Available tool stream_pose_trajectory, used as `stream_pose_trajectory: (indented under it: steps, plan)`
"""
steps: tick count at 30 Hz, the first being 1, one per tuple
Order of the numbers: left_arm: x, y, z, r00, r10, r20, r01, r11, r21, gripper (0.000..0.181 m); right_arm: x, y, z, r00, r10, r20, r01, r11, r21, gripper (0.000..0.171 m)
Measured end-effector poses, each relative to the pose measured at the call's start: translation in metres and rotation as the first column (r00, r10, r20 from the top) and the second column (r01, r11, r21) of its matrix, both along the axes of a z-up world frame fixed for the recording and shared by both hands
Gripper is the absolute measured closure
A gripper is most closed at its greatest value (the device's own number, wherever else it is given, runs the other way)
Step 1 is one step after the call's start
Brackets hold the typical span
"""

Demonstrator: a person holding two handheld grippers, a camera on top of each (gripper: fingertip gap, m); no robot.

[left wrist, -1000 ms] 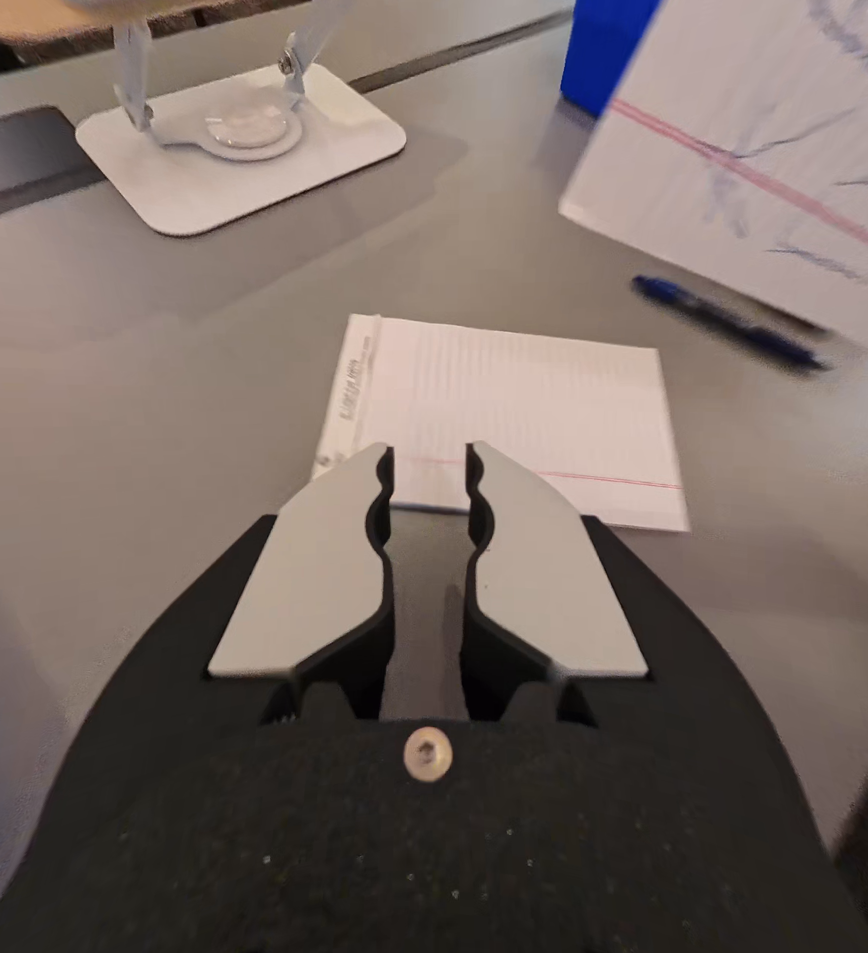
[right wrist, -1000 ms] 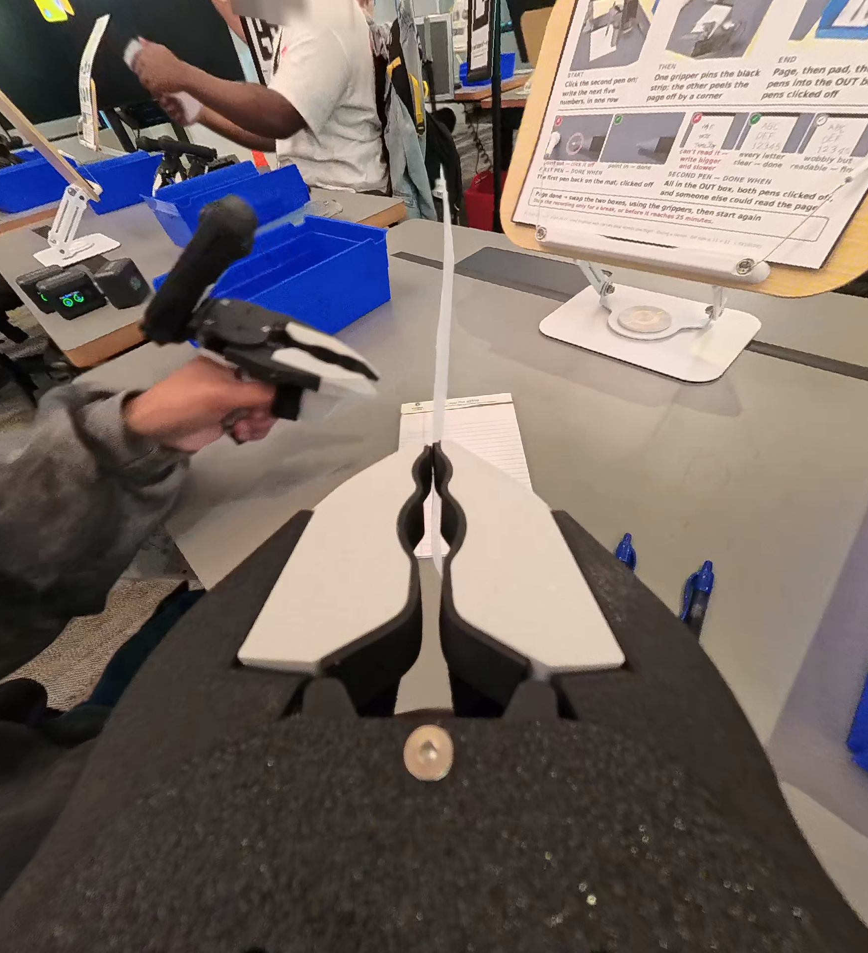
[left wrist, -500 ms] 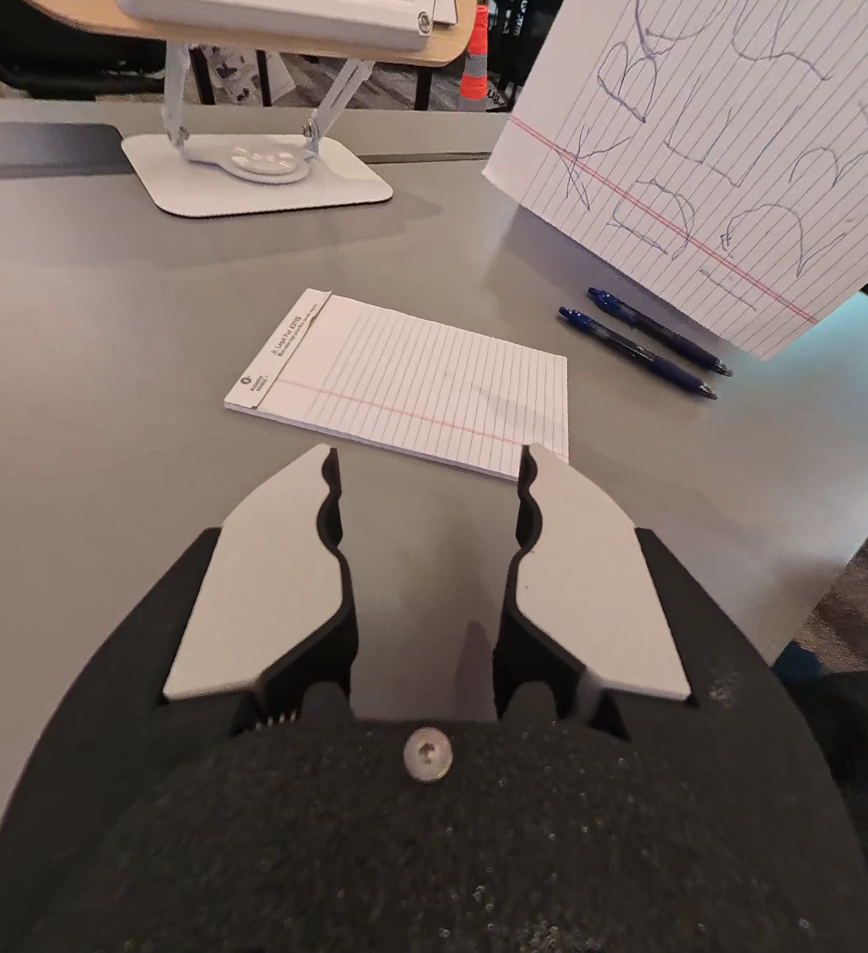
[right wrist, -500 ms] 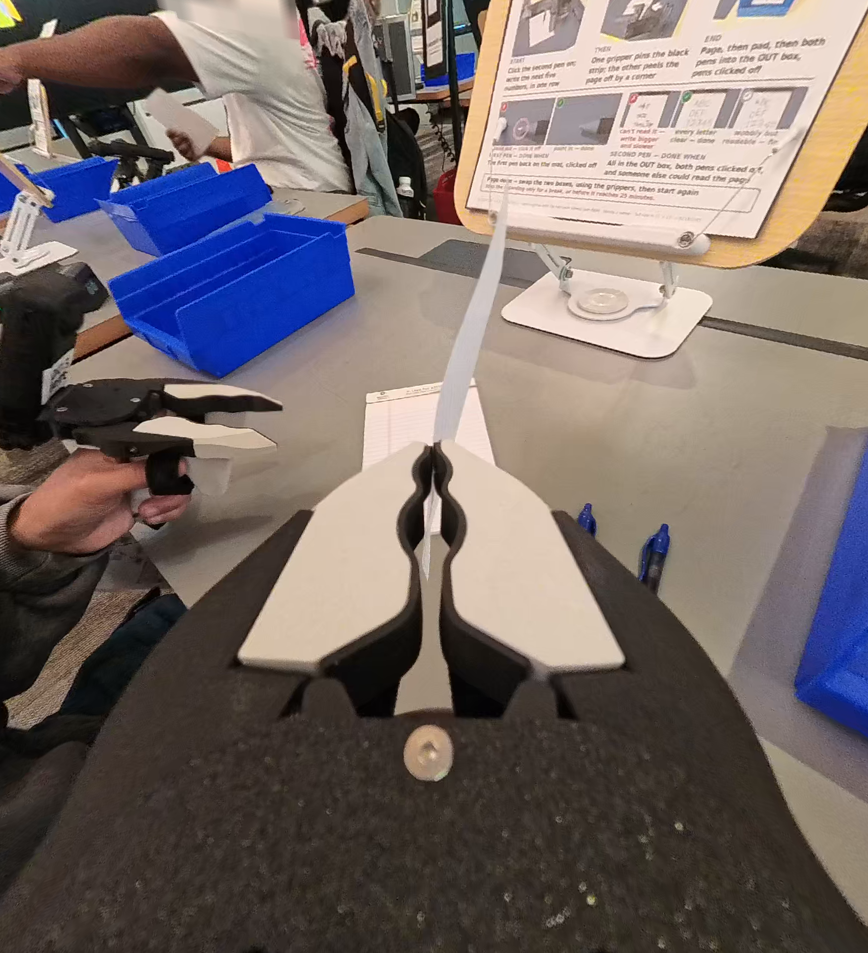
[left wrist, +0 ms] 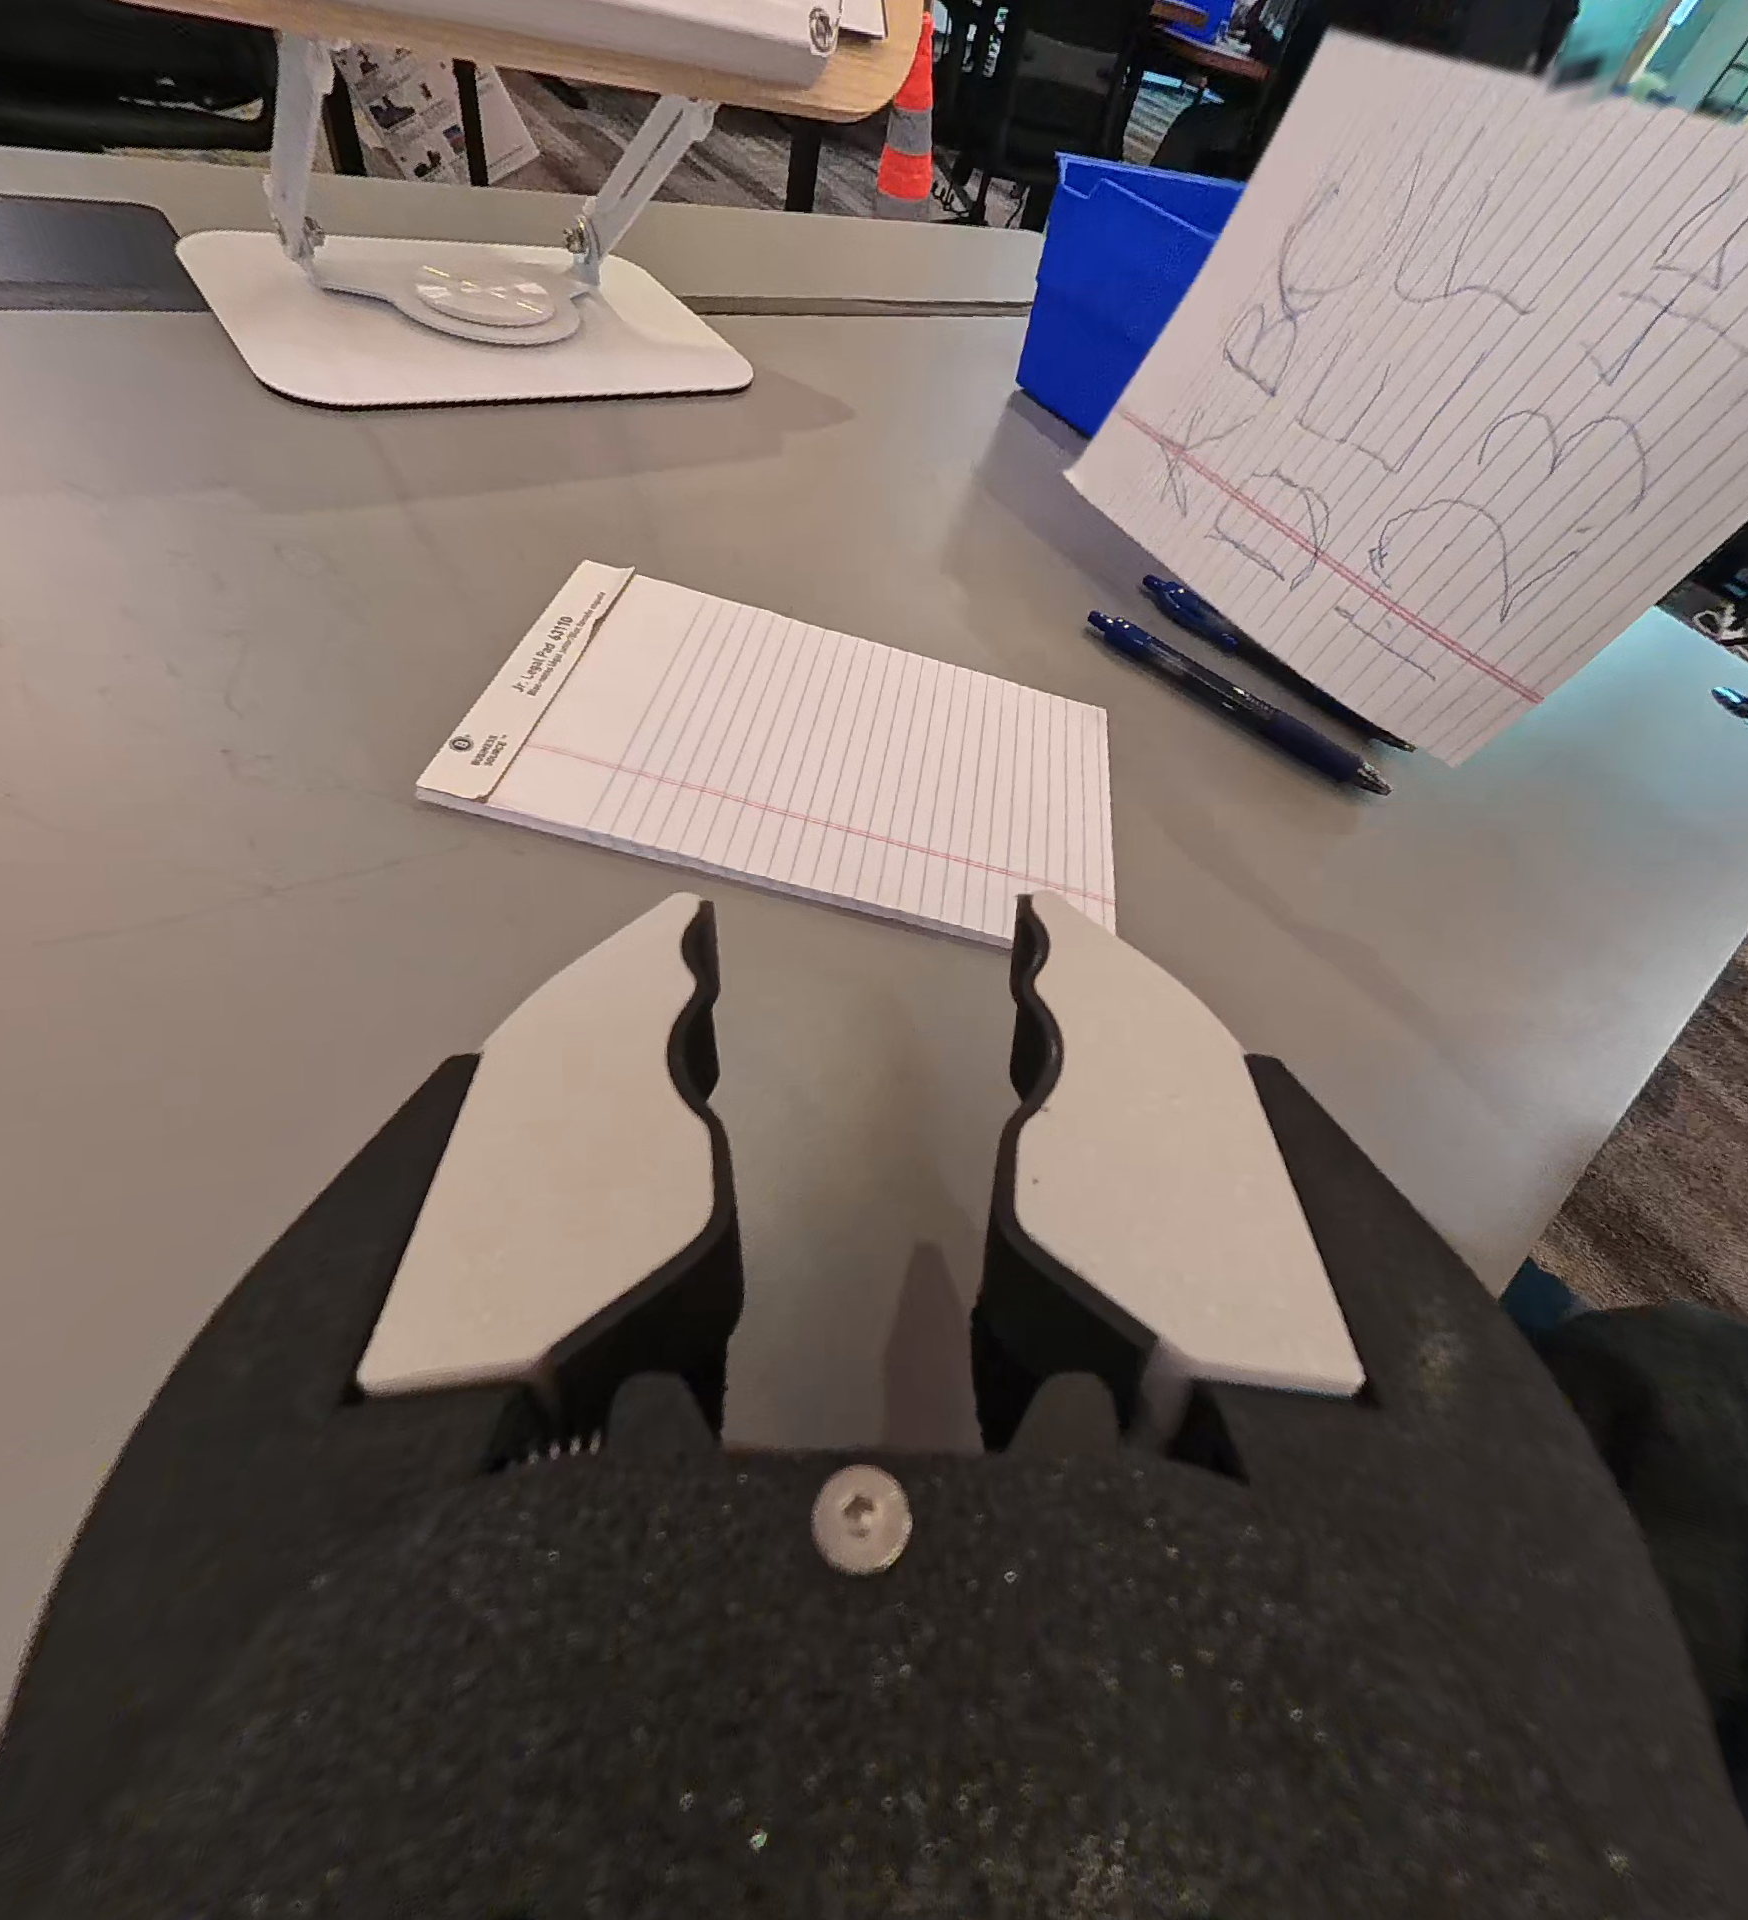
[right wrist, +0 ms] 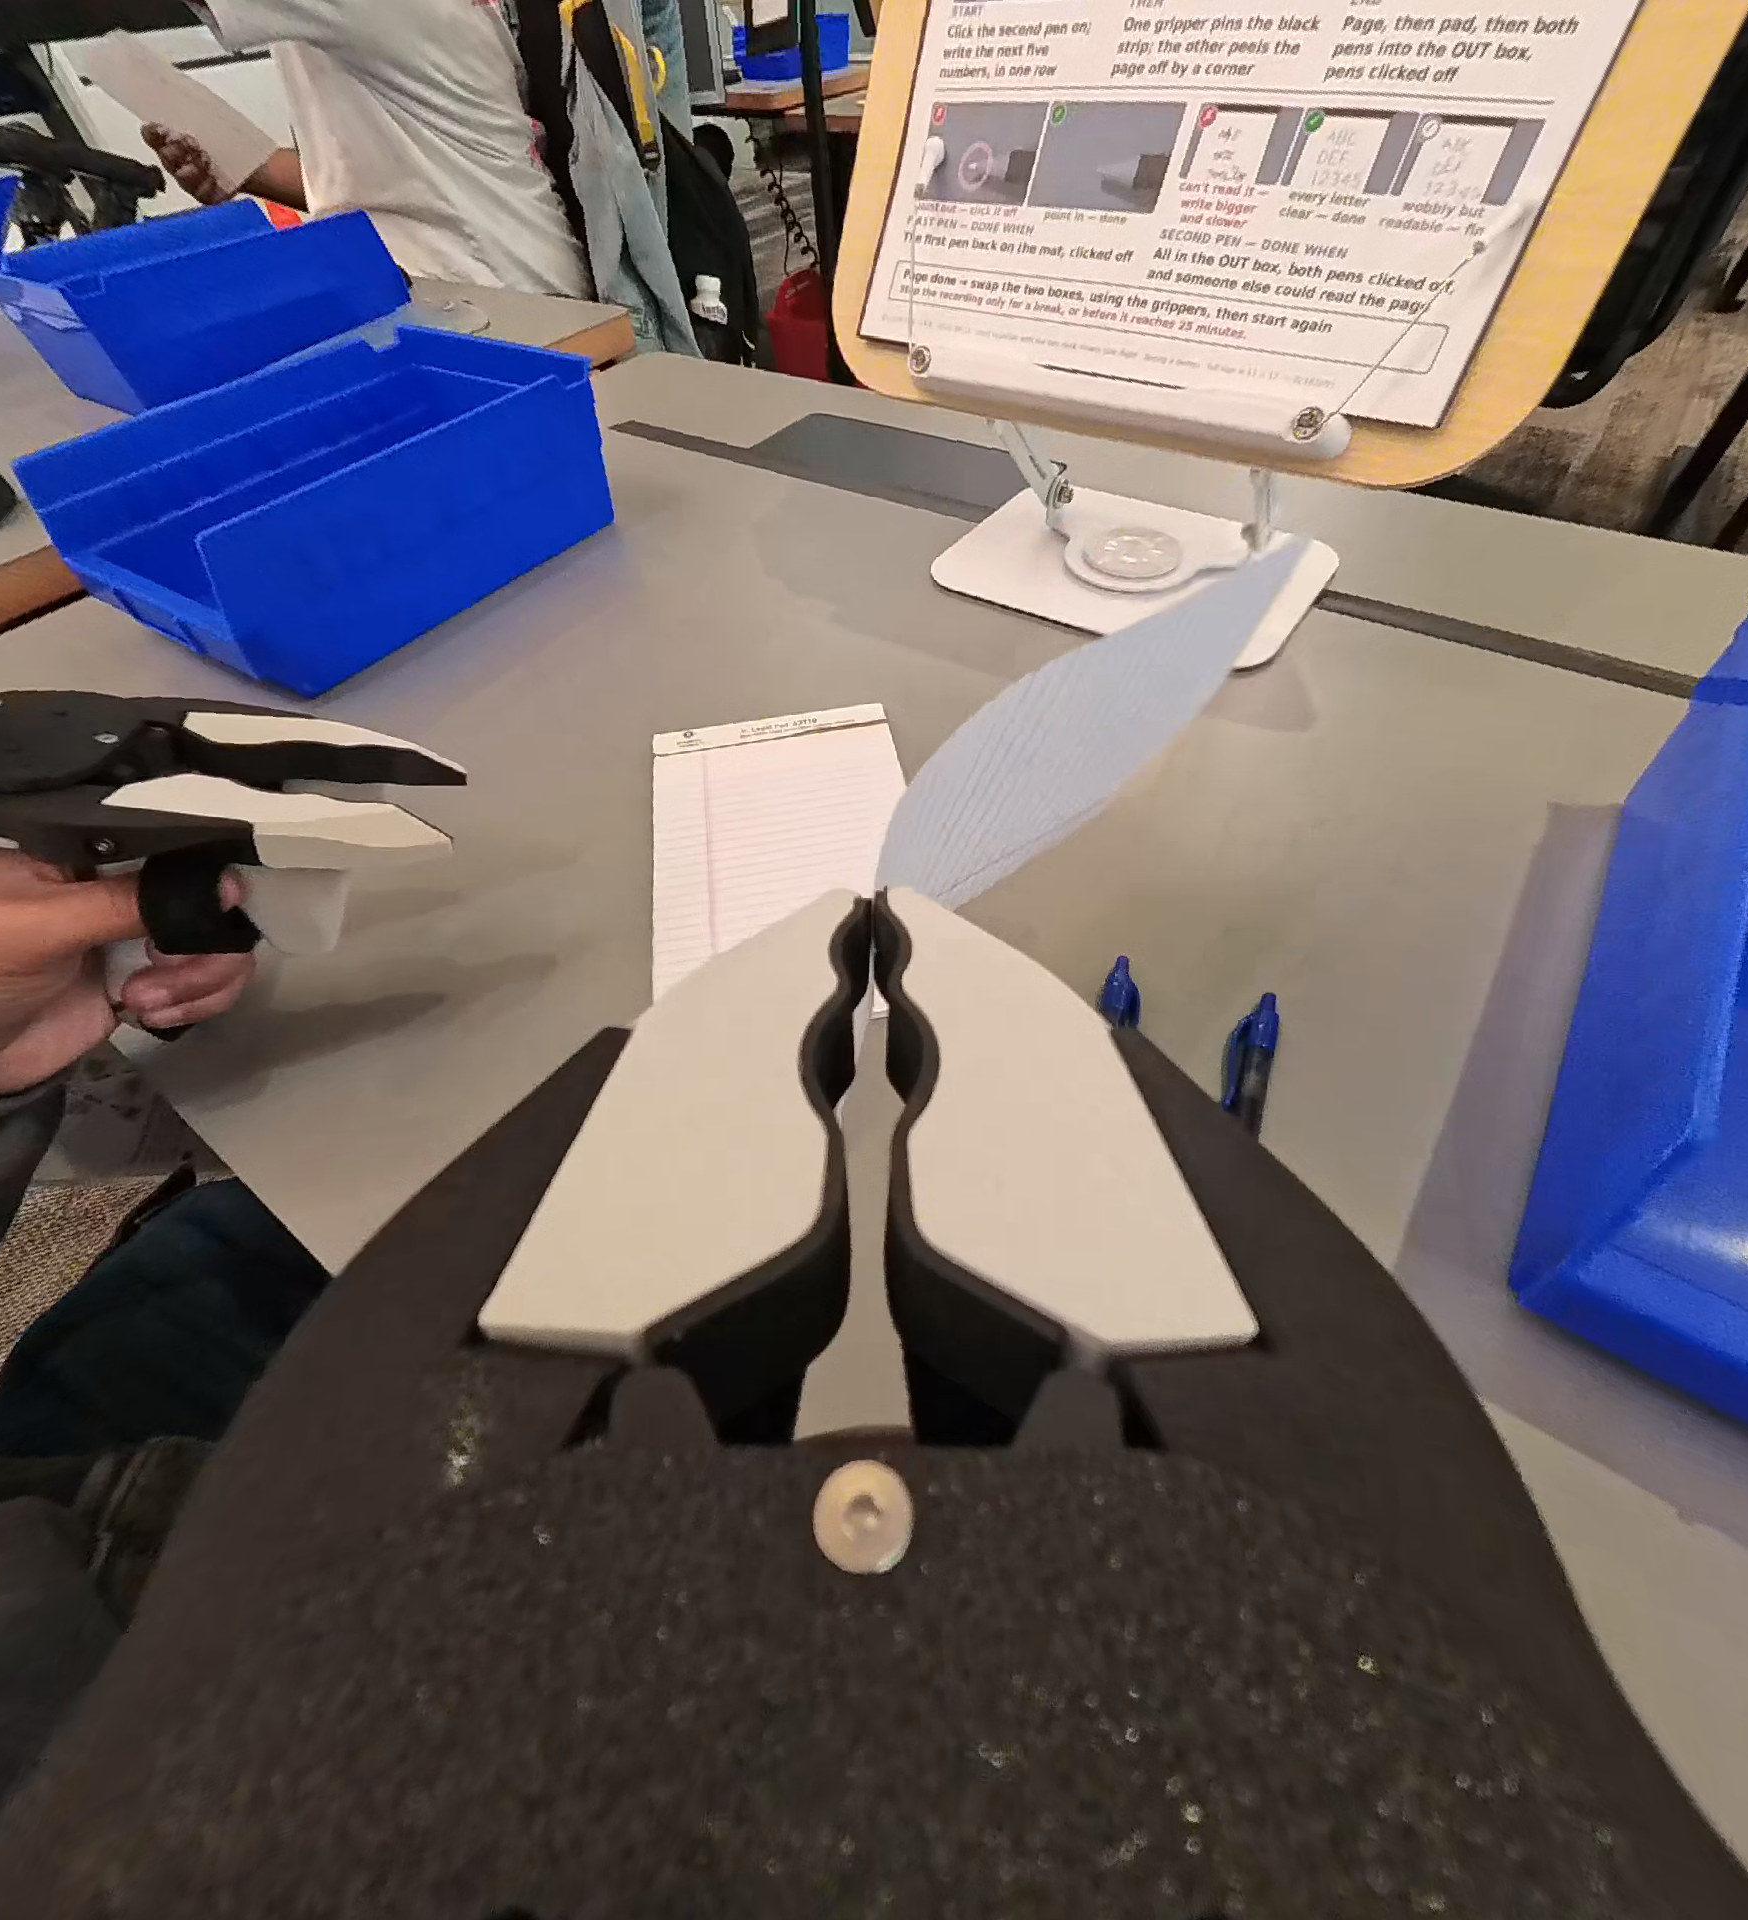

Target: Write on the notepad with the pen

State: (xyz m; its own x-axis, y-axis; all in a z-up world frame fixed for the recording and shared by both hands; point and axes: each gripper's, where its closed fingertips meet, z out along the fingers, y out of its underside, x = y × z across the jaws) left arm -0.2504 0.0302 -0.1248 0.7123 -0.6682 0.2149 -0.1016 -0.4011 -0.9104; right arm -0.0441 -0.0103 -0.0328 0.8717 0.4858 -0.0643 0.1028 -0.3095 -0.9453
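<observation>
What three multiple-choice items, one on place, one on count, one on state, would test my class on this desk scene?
1. Where do the pens lie?
A. on the notepad
B. on the table beside the notepad
C. in a blue bin

2. How many pens are on the table?
A. one
B. two
C. four

3. How do the jaws of the left gripper stand?
A. shut on a pen
B. shut on paper
C. open and empty

Key: 1 B, they rest on the grey table, apart from the notepad. 2 B, two blue barrels lie side by side. 3 C, bare table shows between them; the right gripper pinches the loose sheet.
</observation>
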Motion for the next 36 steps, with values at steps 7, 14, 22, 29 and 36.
stream_pose_trajectory:
  steps: [7,14,22,29,36]
  plan:
    - [0.0026,-0.0007,0.0009,1.0,-0.014,0.019,0.015,1.0,-0.021,0.127,0.0018,0.0029,0.0022,0.999,-0.011,0.033,0.011,1.0,0.005,0.171]
    - [0.0032,0.0,0.0003,1.0,-0.011,0.008,0.011,1.0,-0.018,0.128,0.005,0.0059,0.0043,0.999,-0.006,0.04,0.007,1.0,-0.003,0.171]
    - [0.0027,0.0002,-0.0021,1.0,-0.013,0.014,0.014,0.999,-0.035,0.128,-0.0007,0.0049,0.0008,0.999,0.004,0.036,-0.004,1.0,-0.01,0.171]
    - [0.0046,-0.0019,-0.0042,1.0,-0.026,0.015,0.027,0.999,-0.045,0.128,-0.0005,0.0023,-0.0008,0.999,0.002,0.034,-0.001,1.0,-0.015,0.171]
    - [0.0063,-0.0032,-0.0055,0.999,-0.033,0.008,0.034,0.998,-0.045,0.128,0.0037,0.0053,-0.001,0.997,0.004,0.074,-0.002,1.0,-0.026,0.171]
